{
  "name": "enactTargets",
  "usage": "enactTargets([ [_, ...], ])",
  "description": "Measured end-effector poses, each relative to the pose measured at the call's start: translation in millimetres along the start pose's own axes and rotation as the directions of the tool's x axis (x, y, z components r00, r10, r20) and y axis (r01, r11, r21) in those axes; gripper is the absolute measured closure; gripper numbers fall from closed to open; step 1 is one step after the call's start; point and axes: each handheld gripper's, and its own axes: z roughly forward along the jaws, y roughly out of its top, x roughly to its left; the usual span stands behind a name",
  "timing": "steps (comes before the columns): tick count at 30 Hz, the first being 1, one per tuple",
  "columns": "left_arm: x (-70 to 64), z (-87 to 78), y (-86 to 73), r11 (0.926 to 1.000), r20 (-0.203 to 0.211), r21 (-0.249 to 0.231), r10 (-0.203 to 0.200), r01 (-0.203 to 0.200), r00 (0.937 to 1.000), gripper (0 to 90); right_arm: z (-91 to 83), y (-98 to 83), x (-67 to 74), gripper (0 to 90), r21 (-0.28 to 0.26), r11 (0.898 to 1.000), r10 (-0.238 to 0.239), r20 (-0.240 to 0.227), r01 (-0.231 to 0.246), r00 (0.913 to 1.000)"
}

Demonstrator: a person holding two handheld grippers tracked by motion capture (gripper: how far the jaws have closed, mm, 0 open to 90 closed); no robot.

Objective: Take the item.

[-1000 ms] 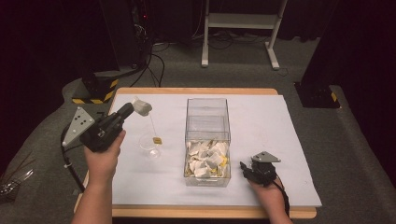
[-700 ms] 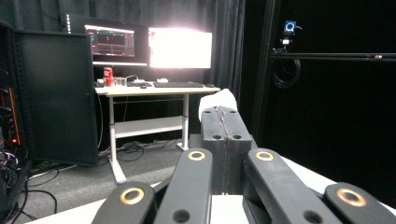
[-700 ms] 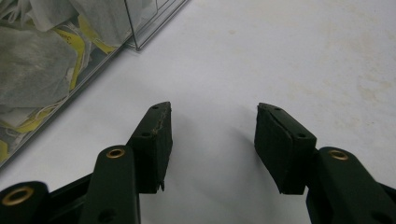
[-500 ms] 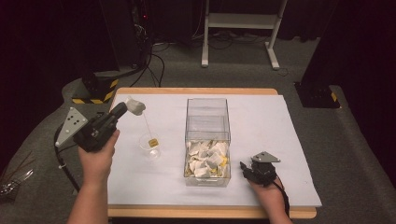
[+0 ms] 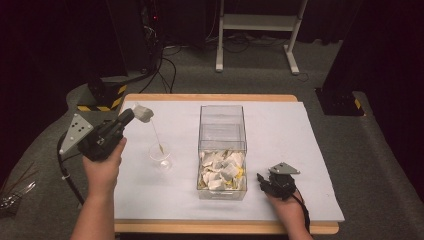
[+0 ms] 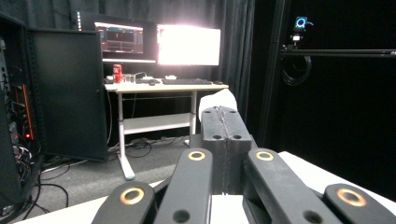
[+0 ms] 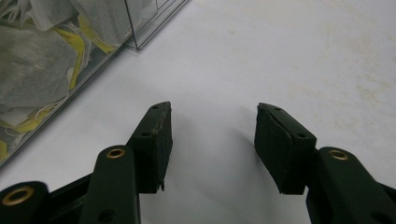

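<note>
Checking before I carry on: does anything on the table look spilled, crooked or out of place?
Nothing stands out. The left hand-held gripper holds a tea bag up, its string running down to a yellow tag at the glass cup. The clear box stands upright with its tea bags inside. The right hand-held gripper rests open beside it.

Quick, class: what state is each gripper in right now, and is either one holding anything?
Left gripper: shut on the tea bag, whose string hangs toward the glass cup.
Right gripper: open, holding nothing, resting on the white table cover.
</note>
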Motion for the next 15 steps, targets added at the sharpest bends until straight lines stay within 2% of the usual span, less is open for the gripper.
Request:
enactTargets([
  [15, 2.1, 4.6, -15.5, 0.999, -0.019, 0.045, 0.009, -0.008, 0.9998, 90.0, 0.2, 0.1, -0.8, 46.5, 0.0, 1.0, -0.001, -0.004, 0.001, 1.0],
])
